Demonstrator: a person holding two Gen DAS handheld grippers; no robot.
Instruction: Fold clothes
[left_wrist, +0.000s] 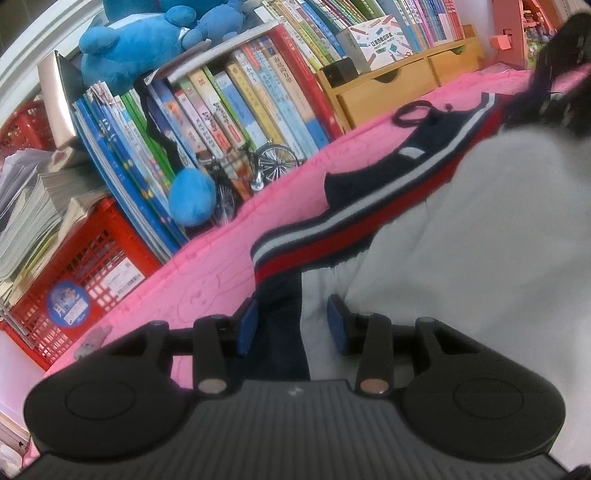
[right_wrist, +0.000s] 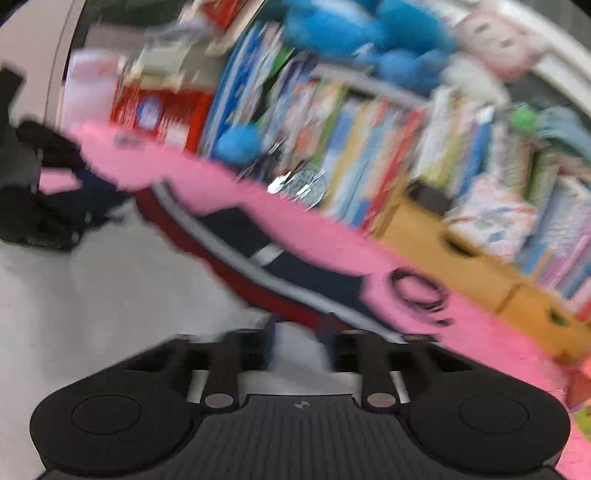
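Clothes-wise it's one white garment (left_wrist: 480, 240) with a navy, white and red striped trim (left_wrist: 332, 236), spread over a pink mat (left_wrist: 207, 280) in front of a packed row of books (left_wrist: 236, 107). Left gripper (left_wrist: 291, 325) has its blue pads (left_wrist: 246, 325) set partway apart with a bunched fold of the navy and white fabric sitting between them; looks like the cloth fills the gap, but the actual pad contact is hidden by the fabric itself, so whether it's really pinching I can't tell. Right gripper (right_wrist: 301, 350) is a smeary mess in its own view: everything's motion-blurred, and the finger tips are lost against the cloth edge. It reads as nearly closed, with white fabric bunched right at the tips, though a grip isn't something I can make out. From the left camera the other gripper is just a dark blob cut off at the top right corner. A black hair tie (left_wrist: 413, 112) lies on the mat just beside the collar end. Blue plush toy (left_wrist: 147, 40) sits on top of the books, partly cropped, and a little model bicycle (left_wrist: 255, 170) stands at the mat's edge. Red crate (left_wrist: 81, 273) is off to the left.
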